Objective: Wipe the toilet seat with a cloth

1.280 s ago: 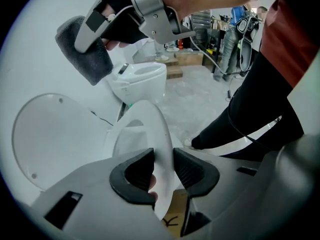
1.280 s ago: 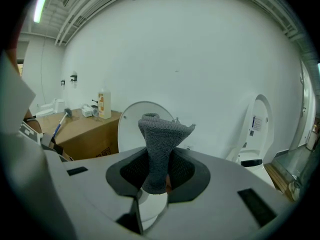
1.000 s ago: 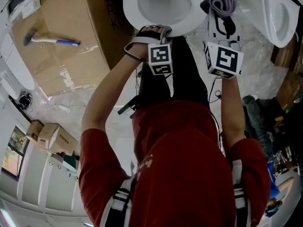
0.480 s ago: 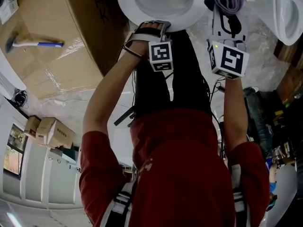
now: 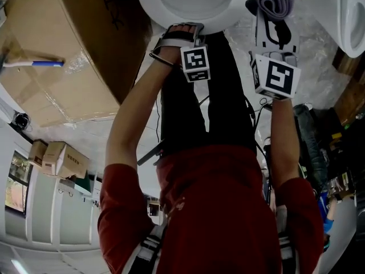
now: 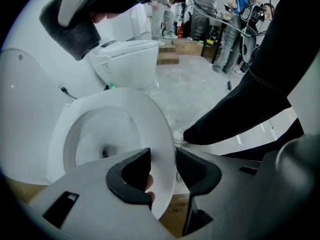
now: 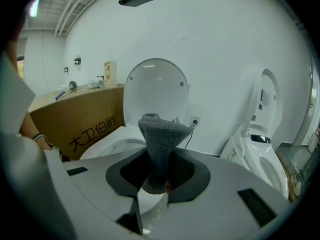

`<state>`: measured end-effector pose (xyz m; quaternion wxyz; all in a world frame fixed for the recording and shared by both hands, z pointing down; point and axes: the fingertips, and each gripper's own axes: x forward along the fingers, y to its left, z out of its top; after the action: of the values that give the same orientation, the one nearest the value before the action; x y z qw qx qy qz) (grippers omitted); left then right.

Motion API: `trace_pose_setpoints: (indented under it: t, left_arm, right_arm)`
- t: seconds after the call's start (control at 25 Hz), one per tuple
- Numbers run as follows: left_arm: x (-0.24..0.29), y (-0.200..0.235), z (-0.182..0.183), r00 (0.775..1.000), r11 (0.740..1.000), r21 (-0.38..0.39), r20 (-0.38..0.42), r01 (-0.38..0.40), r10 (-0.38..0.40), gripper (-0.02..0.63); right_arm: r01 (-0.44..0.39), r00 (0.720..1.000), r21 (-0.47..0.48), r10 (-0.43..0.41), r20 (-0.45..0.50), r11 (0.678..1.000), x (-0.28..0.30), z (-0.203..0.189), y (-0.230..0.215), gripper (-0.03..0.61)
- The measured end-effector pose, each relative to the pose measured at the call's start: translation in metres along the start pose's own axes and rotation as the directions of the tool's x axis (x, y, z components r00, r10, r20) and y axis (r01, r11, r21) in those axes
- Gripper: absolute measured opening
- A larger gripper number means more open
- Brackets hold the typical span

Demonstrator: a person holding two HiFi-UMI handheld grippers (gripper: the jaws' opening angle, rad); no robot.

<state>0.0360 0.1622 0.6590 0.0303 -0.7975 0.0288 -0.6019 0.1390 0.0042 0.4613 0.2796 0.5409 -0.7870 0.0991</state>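
Observation:
The white toilet seat (image 5: 153,7) lies down over the bowl, and its lid (image 7: 156,89) stands upright behind. My left gripper (image 5: 185,32) is at the seat's front rim. In the left gripper view the rim (image 6: 159,149) passes between the two jaws of that gripper (image 6: 164,176), and both jaws touch it. My right gripper (image 5: 270,16) hovers to the right of the bowl, shut on a bunched grey cloth (image 5: 269,1). The cloth (image 7: 161,139) sticks up out of the right gripper (image 7: 157,176) and also shows from the other side (image 6: 70,31).
A large cardboard box (image 5: 57,56) stands left of the toilet with a hammer (image 5: 31,63) on top. A second toilet (image 7: 260,149) stands to the right. Crinkled plastic sheet covers the floor (image 5: 319,67). People (image 6: 240,14) stand in the background.
The head view has shifted, so box and hammer have slid left. Both grippers keep their places at the toilet's front, the cloth still in the right one.

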Motion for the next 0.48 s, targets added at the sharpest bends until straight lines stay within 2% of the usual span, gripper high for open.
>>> trace_pose_setpoints:
  t: [0.48]
  left_arm:
    - [0.035,-0.001,-0.009,0.999,0.999,-0.031,-0.012,0.036,-0.037,0.165]
  right_arm:
    - [-0.028,1.0,0.011,0.028,-0.001,1.0,0.019,-0.017,0.01,0.087]
